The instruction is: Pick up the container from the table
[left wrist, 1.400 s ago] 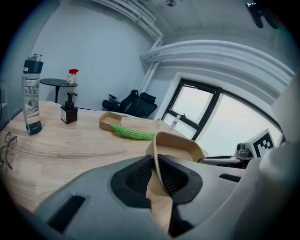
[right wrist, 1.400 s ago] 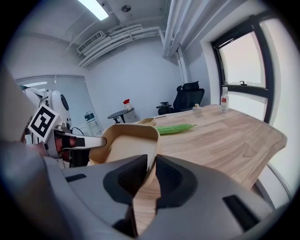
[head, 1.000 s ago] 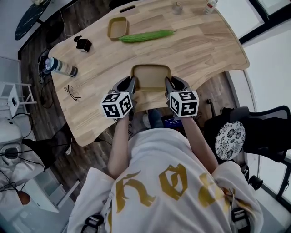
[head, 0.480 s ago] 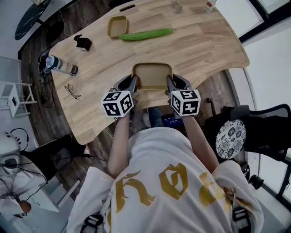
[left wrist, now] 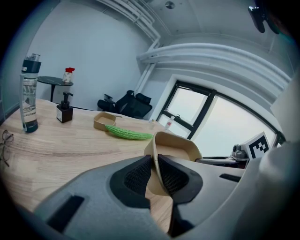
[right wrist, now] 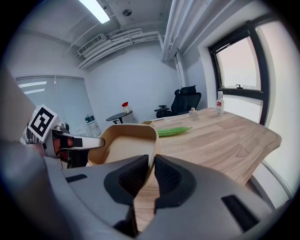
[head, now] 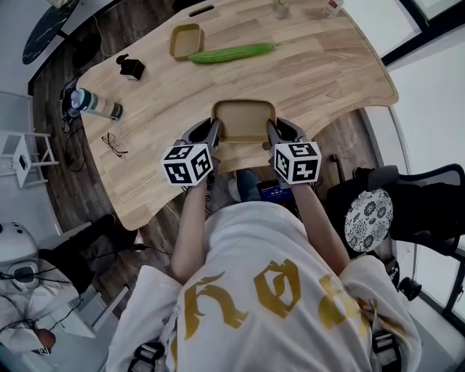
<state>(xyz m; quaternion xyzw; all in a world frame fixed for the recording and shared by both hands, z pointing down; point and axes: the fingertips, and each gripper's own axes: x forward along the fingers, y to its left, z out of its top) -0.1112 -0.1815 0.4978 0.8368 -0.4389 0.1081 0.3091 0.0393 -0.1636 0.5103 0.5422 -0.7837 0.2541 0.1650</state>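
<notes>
A tan, rounded-rectangle container is at the near edge of the wooden table, between my two grippers. My left gripper is shut on the container's left wall. In the left gripper view the black pads pinch the thin rim of the container at the left gripper. My right gripper is shut on the right wall. In the right gripper view that wall of the container runs between the jaws of the right gripper. I cannot tell whether the base touches the table.
Farther back lie a green ridged gourd and a smaller tan container. To the left are a black dispenser, a water bottle and glasses. Small bottles stand at the far edge. An office chair stands to the right.
Both grippers stay at the container's sides, barely shifted. A seated person at the lower left of the head view has moved.
</notes>
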